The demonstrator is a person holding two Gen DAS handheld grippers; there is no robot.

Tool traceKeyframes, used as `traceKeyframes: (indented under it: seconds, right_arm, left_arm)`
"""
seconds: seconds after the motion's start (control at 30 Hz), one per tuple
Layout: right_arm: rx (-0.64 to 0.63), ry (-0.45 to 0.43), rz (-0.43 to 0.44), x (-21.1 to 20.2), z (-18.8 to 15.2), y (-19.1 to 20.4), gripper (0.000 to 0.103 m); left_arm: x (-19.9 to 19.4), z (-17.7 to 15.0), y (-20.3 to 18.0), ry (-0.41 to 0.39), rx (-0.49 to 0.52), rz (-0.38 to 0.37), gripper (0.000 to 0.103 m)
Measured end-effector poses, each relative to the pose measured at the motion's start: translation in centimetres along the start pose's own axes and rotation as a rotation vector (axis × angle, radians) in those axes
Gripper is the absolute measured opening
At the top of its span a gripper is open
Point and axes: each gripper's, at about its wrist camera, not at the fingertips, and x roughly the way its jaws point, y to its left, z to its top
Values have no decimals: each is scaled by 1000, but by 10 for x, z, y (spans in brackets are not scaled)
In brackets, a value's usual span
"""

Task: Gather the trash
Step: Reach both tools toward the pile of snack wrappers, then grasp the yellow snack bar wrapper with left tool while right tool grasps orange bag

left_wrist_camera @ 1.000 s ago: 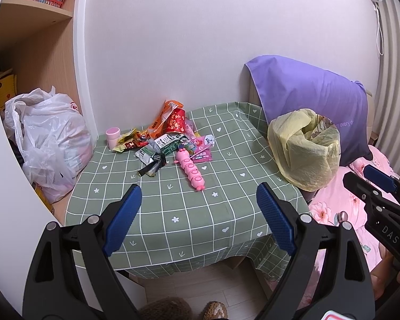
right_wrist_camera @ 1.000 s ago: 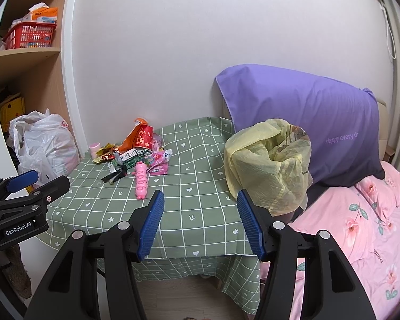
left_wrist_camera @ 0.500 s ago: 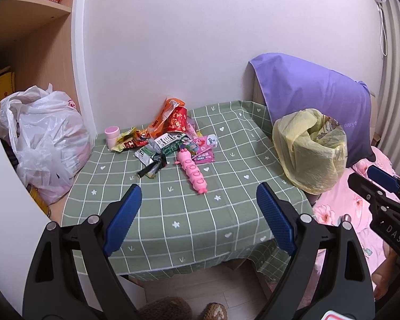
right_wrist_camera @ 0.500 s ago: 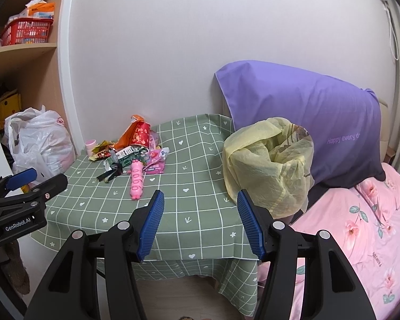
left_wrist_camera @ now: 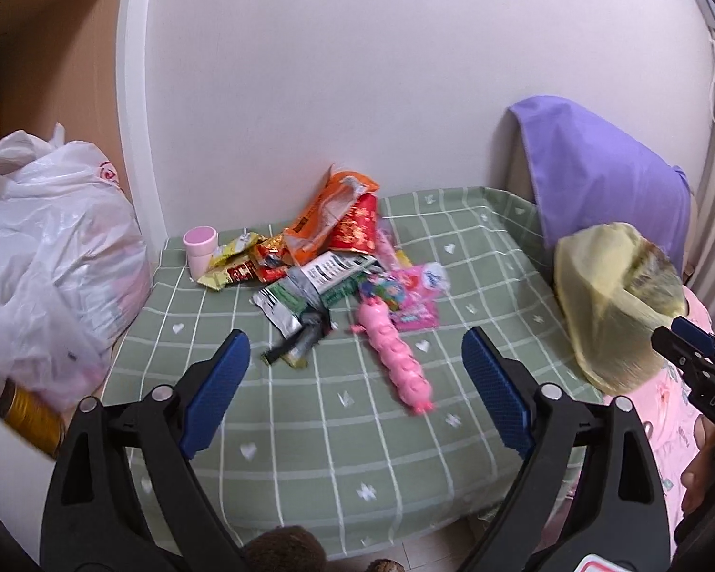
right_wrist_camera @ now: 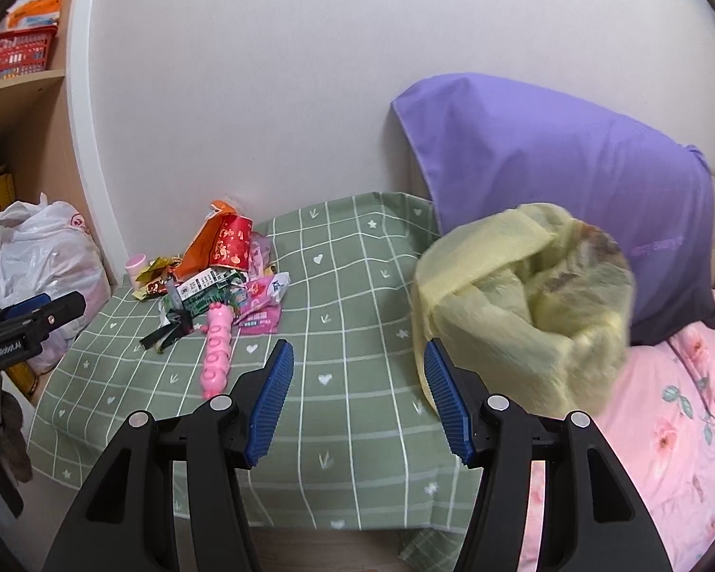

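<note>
Both tools hover spread wide and empty short of the green-checked table: the left gripper points straight at the pile of wrappers by the wall, the pink caterpillar toy lying lengthwise toward its fingers (nearest piece), while the right gripper faces the yellow bin bag, ahead to its right.
</note>
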Motion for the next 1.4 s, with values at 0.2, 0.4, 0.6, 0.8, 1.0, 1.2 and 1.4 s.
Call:
traceKeyframes:
  seconds: [0.2, 0.4, 0.6, 0.8, 1.0, 1.2, 1.4]
  right_arm:
    - [-19, 14, 40, 49, 22, -3, 54]
    - [-41, 44, 67, 83, 33, 8, 54]
    - [-60, 76, 71, 112, 35, 31, 54]
    - [-117, 93, 85, 143, 60, 72, 54]
    - [-156, 116, 79, 171, 73, 102, 54]
    - [-136, 145, 89, 195, 76, 114, 54]
    - [-107, 109, 160, 219, 106, 132, 54]
  left_arm:
    - [42, 19, 21, 84, -19, 16, 88]
    - [67, 29, 67, 106, -128, 31, 88]
    - [106, 52, 97, 78, -99, -7, 87]
    - [155, 67, 143, 141, -243, 1, 78]
    - [207, 66, 174, 212, -422, -16, 66]
    - [236, 60, 182, 261, -440, 53, 54]
    - [237, 51, 191, 271, -472, 15, 34]
